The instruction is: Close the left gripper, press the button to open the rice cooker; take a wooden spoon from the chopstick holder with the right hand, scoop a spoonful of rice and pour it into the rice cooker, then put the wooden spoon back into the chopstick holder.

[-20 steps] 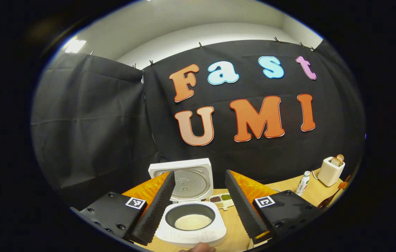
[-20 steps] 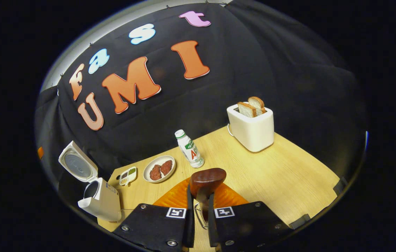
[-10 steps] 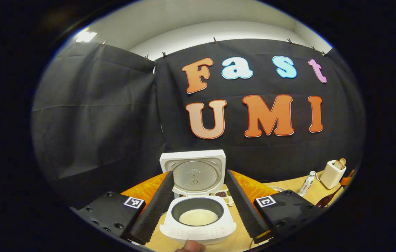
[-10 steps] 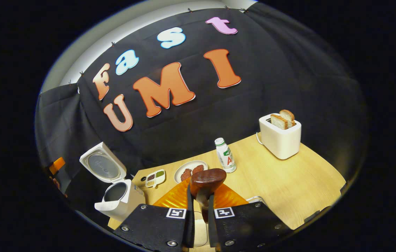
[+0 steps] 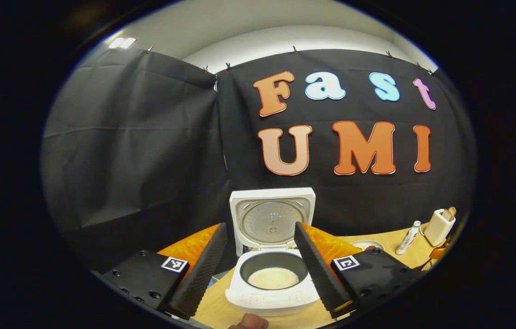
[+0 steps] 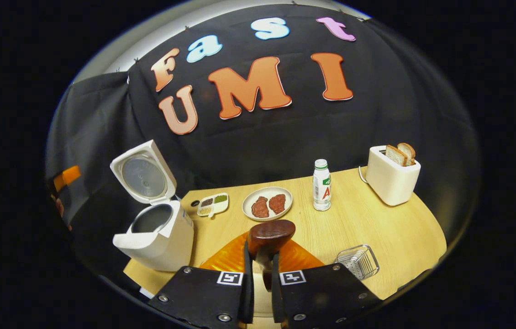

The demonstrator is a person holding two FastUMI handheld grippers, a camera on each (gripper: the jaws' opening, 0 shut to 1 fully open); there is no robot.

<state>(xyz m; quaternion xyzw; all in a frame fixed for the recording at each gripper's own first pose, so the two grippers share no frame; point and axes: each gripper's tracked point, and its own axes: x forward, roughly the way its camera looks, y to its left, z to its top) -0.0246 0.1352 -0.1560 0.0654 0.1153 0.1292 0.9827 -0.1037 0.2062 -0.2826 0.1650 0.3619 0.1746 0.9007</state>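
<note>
With the rice cooker [image 6: 153, 228] open and rice inside, the right tool [image 6: 261, 269], clamped on the wooden spoon [image 6: 271, 234], must carry it right of the cooker to the chopstick holder [image 6: 357, 261], while the left tool [image 5: 258, 265] stands apart.

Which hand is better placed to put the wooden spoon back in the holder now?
Right. The right gripper is clamped on the wooden spoon, with the wire holder just beside it.

Legible marks are few. The bottle [image 6: 321, 191], standing far on the table [image 6: 376, 228] between the plate [image 6: 267, 203] and the toaster [image 6: 393, 175], bears a red letter "A"; remaining print unreadable.
</note>
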